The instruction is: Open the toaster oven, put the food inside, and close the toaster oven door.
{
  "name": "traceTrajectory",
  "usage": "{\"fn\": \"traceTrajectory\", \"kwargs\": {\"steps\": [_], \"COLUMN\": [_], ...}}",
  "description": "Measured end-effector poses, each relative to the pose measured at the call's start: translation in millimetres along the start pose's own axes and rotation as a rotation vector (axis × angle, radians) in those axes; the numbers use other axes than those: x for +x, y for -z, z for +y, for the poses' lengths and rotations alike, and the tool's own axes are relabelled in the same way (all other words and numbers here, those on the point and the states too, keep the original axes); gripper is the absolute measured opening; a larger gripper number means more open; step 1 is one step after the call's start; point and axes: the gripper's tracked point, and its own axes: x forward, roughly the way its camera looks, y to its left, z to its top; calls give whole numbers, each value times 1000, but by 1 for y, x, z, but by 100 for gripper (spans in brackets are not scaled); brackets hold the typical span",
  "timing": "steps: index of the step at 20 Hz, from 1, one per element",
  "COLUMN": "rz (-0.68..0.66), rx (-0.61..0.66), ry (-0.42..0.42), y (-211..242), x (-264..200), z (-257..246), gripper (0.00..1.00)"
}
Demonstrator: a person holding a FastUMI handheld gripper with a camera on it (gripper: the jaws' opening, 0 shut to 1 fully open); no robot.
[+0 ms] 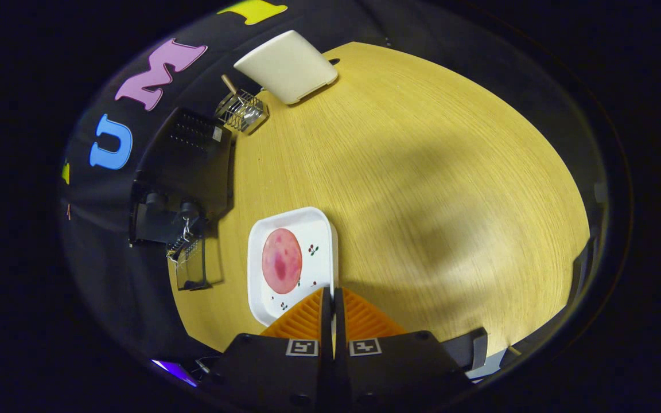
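The toaster oven (184, 166) is seen left of the fingers with its door (191, 264) dropped open, so the loading step is judged to be in hand. The slice of food (282, 260) lies on the white plate (319, 221), whose right rim is pinched between the nearly closed fingers of the gripper (333, 298). A carry leftward into the oven is called for next, with the plate kept level.

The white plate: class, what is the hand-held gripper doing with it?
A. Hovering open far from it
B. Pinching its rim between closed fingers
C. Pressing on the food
B: the hand-held gripper has both fingers closed on the rim of the white plate, beside the pink food.
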Motion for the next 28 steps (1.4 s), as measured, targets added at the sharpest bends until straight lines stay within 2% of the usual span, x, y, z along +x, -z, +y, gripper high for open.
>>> {"fn": "traceTrajectory", "kwargs": {"steps": [13,19,22,28], "rz": [-169,-215,-203,-158], "rx": [259,375,345,269], "ry": [-155,-241,-269,-273], "y": [27,43,44,49], "x": [-73,-82,-73,-36], "z": [51,100,136,205], "gripper": [5,5,5,5]}}
